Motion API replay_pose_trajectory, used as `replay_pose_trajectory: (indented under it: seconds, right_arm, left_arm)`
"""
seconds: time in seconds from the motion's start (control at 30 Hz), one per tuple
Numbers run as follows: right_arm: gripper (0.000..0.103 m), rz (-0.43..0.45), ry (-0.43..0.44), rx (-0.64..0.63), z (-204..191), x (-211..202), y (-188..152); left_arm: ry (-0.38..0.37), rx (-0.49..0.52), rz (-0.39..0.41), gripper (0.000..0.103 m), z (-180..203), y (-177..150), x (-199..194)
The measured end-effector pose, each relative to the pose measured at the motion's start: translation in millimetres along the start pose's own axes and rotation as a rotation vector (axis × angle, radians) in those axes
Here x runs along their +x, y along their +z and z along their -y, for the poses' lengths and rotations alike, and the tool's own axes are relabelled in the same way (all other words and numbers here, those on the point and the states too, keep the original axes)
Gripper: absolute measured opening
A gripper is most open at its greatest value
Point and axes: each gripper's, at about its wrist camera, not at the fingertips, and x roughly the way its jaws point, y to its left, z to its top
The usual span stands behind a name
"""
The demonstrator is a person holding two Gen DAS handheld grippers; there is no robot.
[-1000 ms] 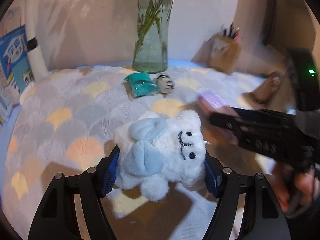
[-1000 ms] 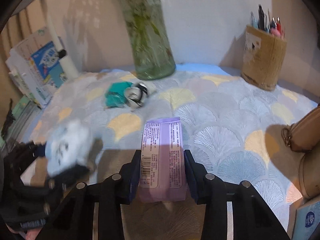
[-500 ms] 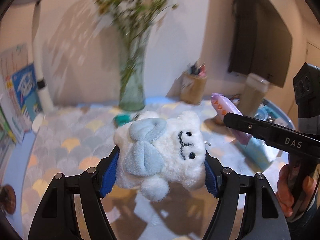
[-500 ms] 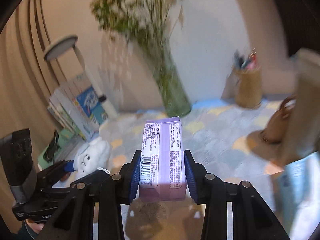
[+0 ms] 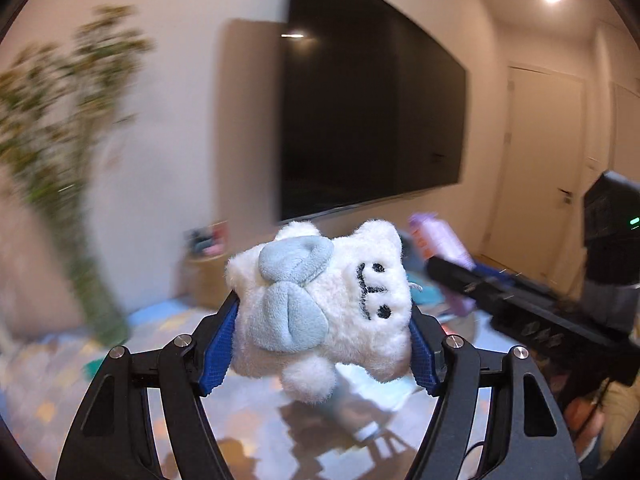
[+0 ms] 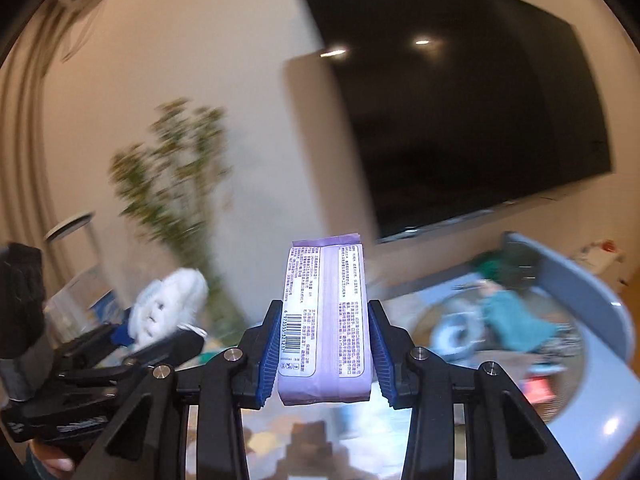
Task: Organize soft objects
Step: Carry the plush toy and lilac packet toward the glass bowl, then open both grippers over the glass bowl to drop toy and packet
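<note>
**Both soft things lifted, not yet put away**

The left gripper [image 5: 322, 350] is closed on a white plush toy [image 5: 320, 304], and the right gripper [image 6: 324, 354] is closed on a purple tissue pack [image 6: 324, 320]. Both are held up in the air, above the table. At the right side stands a grey-blue basket [image 6: 592, 300] (some blurred items already lie inside). I judge the picking is done; the placing of both things, probably into this basket, is left.

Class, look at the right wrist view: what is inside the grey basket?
Inside the grey basket lie a teal cloth and a pale round item, both blurred. Its near wall hides anything deeper.
</note>
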Motion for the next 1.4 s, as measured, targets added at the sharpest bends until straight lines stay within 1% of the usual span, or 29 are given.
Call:
replay_pose_trajectory:
  seconds: [0.07,0.17,0.27,0.33,0.47,0.57,0.67,0.73,0.77,0.8,0.83,0.87,0.9,0.97,1.03,1.1,1.17,1.23,1.27,1.4]
  right_arm:
    - [0.04,-0.002,-0.041,0.041,32,-1,3]
    - [0.04,-0.026,-0.112,0.133,85,2,1]
    - [0.04,-0.049,-0.128,0.219,126,7,-5]
    - [0.04,-0.075,-0.156,0.275,151,15,-11]
    - [0.04,-0.117,-0.206,0.336,183,23,-20]
    - [0.04,-0.137,-0.23,0.366,201,25,-28]
    - [0.04,-0.189,-0.224,0.381,213,36,-36]
    - [0.04,-0.228,-0.209,0.405,218,41,-43]
    - [0.044,-0.239,-0.204,0.414,219,42,-46]
    - [0.053,-0.243,-0.196,0.427,221,40,-48]
    - [0.058,-0.233,-0.19,0.435,220,38,-49]
    - [0.068,-0.21,-0.183,0.443,220,33,-48]
    - [0.071,-0.188,-0.179,0.442,218,28,-47]
    - [0.073,-0.175,-0.182,0.433,216,22,-44]
    - [0.074,-0.17,-0.19,0.42,212,16,-41]
    - [0.074,-0.168,-0.183,0.407,204,12,-39]
    - [0.074,-0.17,-0.179,0.387,195,8,-37]
    - [0.075,-0.177,-0.173,0.364,183,4,-37]
    - [0.075,-0.176,-0.166,0.352,177,3,-37]
    - [0.075,-0.177,-0.114,0.3,141,-1,-33]
  left_arm:
    - [-0.042,0.021,-0.014,0.071,25,8,24]
    - [-0.071,0.053,-0.059,0.071,55,10,67]
    - [-0.1,0.061,-0.115,0.071,73,6,105]
    - [-0.109,0.061,-0.15,0.071,83,-2,127]
    - [-0.097,0.082,-0.208,0.072,98,-17,164]
    - [-0.061,0.117,-0.22,0.075,108,-29,177]
    - [-0.063,0.123,-0.238,0.08,108,-34,190]
    - [-0.049,0.136,-0.255,0.081,109,-39,196]
    - [-0.042,0.142,-0.262,0.082,111,-42,198]
    - [-0.041,0.154,-0.273,0.084,113,-44,199]
    - [-0.038,0.17,-0.282,0.085,114,-47,199]
    - [-0.037,0.183,-0.285,0.085,115,-49,198]
    - [-0.038,0.191,-0.288,0.085,115,-51,198]
    - [-0.063,0.202,-0.298,0.085,118,-54,193]
    - [-0.108,0.202,-0.313,0.085,118,-56,184]
    - [-0.147,0.194,-0.32,0.085,116,-60,172]
    - [-0.17,0.186,-0.327,0.085,112,-65,159]
    - [-0.17,0.179,-0.331,0.085,105,-69,140]
    - [-0.165,0.168,-0.321,0.085,99,-69,130]
    - [-0.123,0.1,-0.237,0.085,69,-71,75]
